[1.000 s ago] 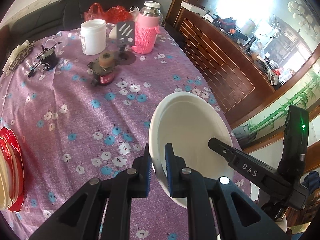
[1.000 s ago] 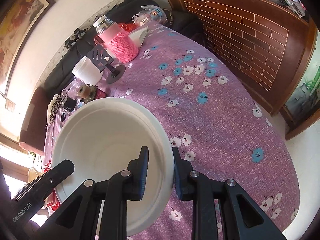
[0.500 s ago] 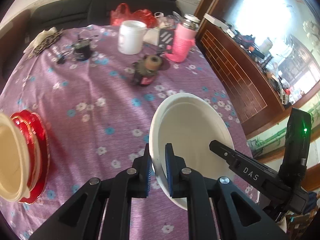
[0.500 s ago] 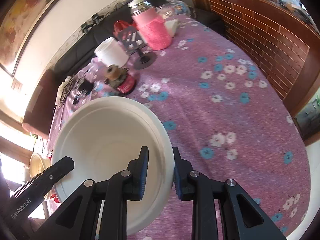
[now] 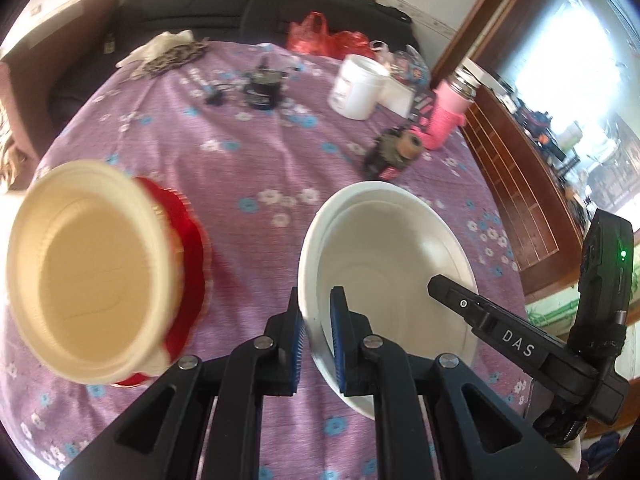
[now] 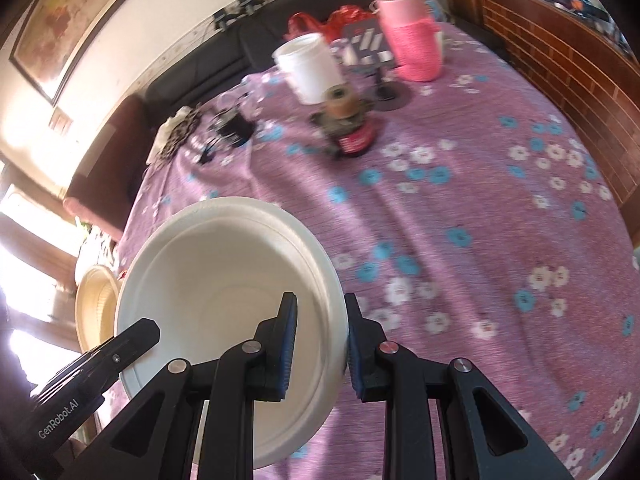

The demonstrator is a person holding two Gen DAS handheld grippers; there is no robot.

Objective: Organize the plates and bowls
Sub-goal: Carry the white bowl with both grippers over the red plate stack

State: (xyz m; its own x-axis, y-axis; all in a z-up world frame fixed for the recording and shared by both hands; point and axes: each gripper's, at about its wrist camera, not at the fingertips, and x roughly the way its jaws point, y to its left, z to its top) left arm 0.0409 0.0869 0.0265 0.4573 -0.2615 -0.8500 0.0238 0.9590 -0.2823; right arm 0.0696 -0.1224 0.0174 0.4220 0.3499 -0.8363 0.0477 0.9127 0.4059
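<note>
white bowl (image 5: 394,276) held above the worktop (image 5: 256,168), rim pinched on two sides: left gripper (image 5: 317,340) jaws clamped on the near-left rim, right gripper (image 6: 318,346) jaws clamped on the opposite edge. "das" readable on right gripper body in left view; "genrobot.ai" on left gripper body in right view. cream bowl (image 5: 92,276) nested on red plates (image 5: 188,256), left of white bowl. purple floral cloth over worktop. far end: white jar (image 5: 357,87), pink flask (image 5: 448,118), red-labelled can (image 6: 350,130), label blurred. dark sofa (image 5: 256,8), framed picture (image 6: 76,12), brick-pattern wall (image 6: 560,64).
</note>
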